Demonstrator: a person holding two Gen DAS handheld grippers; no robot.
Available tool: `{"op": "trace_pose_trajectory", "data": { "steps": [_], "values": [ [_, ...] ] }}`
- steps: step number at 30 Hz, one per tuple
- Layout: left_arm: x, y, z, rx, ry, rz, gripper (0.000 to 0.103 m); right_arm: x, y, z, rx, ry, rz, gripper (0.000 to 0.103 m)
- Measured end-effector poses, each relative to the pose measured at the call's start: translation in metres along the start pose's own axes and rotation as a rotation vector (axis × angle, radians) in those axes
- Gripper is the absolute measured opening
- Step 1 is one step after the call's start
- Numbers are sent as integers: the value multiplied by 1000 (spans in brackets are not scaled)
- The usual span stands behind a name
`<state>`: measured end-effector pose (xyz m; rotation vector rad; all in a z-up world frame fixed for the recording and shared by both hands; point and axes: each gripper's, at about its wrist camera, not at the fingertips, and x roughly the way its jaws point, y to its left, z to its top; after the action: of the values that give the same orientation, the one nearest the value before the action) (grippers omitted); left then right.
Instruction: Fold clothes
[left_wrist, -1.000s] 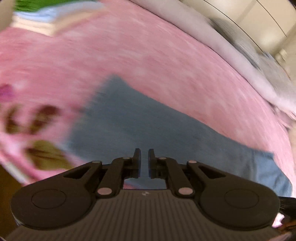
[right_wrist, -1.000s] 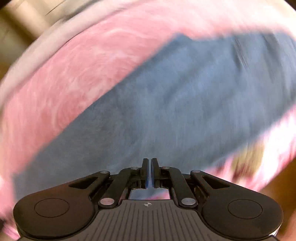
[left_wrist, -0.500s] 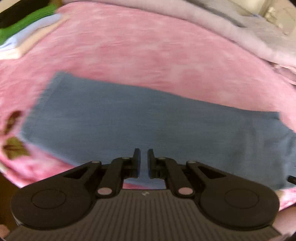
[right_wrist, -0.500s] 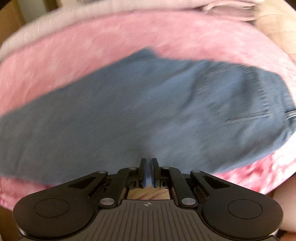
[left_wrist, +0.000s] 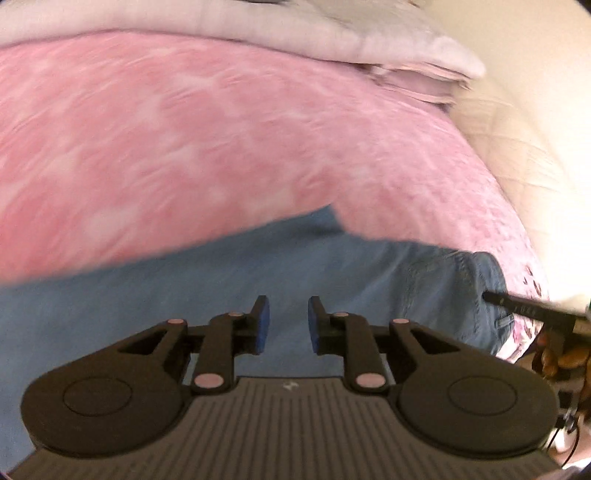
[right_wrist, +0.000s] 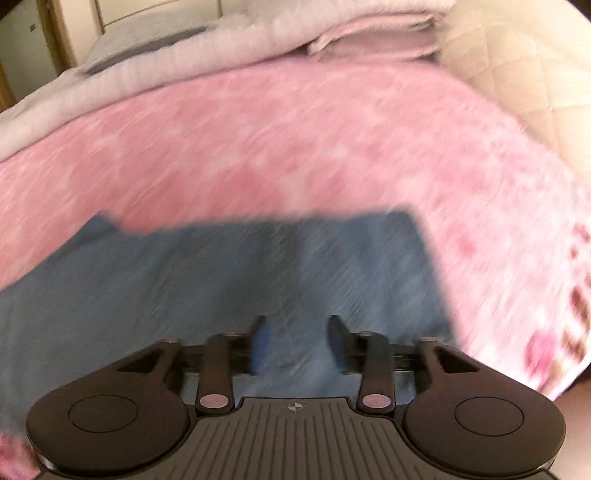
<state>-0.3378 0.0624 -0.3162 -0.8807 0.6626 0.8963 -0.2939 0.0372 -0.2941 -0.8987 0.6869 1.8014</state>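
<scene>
A pair of blue jeans (left_wrist: 229, 280) lies flat across the pink blanket (left_wrist: 184, 140), waistband end toward the right in the left wrist view. My left gripper (left_wrist: 289, 321) hovers over the denim, its jaws opening with nothing between the blue pads. In the right wrist view the jeans (right_wrist: 229, 273) fill the lower middle, their right edge squared off. My right gripper (right_wrist: 297, 341) is above them, jaws opening wide, nothing pinched between the pads. A finger of the right gripper and a hand (left_wrist: 561, 350) show at the right edge of the left wrist view.
A pale folded quilt (right_wrist: 229, 40) and folded pink bedding (right_wrist: 373, 37) lie along the far side of the pink blanket (right_wrist: 295, 133). A cream quilted surface (right_wrist: 517, 55) rises at the right. The bed's near edge runs just below the jeans.
Both grippers swept sideways along the jeans toward the waistband end. Both were shut in the earlier frames, the right with blue fabric between its pads, and now stand open.
</scene>
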Motion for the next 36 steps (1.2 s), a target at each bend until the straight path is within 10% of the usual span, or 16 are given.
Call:
{"op": "trace_pose_trajectory", "data": {
  "steps": [7, 16, 17, 21, 31, 34, 36],
  "values": [
    [76, -3, 73, 176, 68, -72, 24, 25, -70, 52, 182, -29, 11, 49],
    [157, 22, 109, 64, 339, -268, 22, 83, -123, 84, 530, 122, 264, 49],
    [163, 25, 109, 46, 365, -293, 14, 84, -123, 85, 516, 127, 267, 35],
    [166, 36, 113, 12, 314, -308, 0, 74, -106, 85, 370, 79, 208, 4],
    [192, 38, 98, 170, 129, -276, 5, 97, -90, 45, 366, -8, 26, 4],
    [172, 37, 109, 241, 0, -75, 0, 98, -81, 58, 353, -21, -52, 8],
    [144, 53, 117, 169, -58, -74, 0, 89, -81, 64, 352, -47, -108, 12]
  ]
}}
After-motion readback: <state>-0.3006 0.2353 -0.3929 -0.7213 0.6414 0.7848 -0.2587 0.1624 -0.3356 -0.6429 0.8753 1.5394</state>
